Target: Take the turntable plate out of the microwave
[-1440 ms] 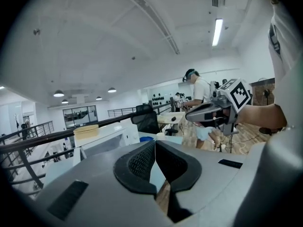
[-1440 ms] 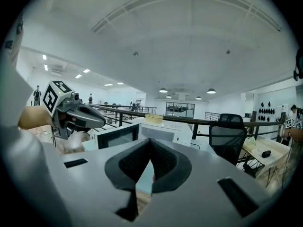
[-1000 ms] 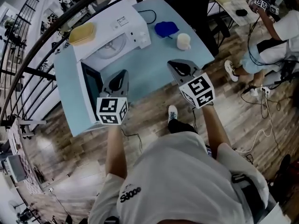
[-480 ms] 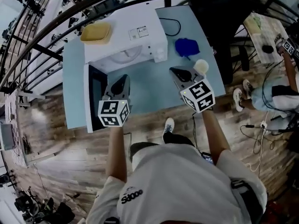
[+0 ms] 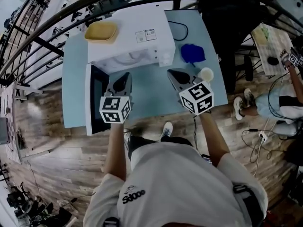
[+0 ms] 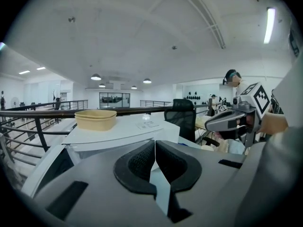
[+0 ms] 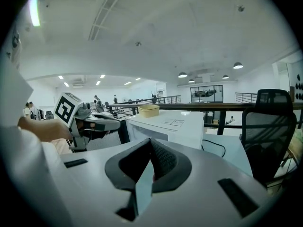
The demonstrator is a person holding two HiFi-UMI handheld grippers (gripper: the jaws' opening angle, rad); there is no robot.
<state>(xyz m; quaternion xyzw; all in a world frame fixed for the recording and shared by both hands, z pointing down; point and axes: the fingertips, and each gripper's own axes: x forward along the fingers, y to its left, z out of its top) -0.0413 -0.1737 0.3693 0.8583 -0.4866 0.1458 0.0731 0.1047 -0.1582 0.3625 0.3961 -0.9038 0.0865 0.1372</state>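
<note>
Yellow tub (image 5: 101,31), blue cloth (image 5: 192,53), white cup (image 5: 206,74)

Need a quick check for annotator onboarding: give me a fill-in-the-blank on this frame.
1. The microwave's door stands ____.
2. The turntable plate lies ____ the microwave.
3. On the microwave's top sits a ____ container.
4. The left gripper and right gripper both have their jaws ____, with nothing between them.
Missing words: open; inside; yellow; shut.
</note>
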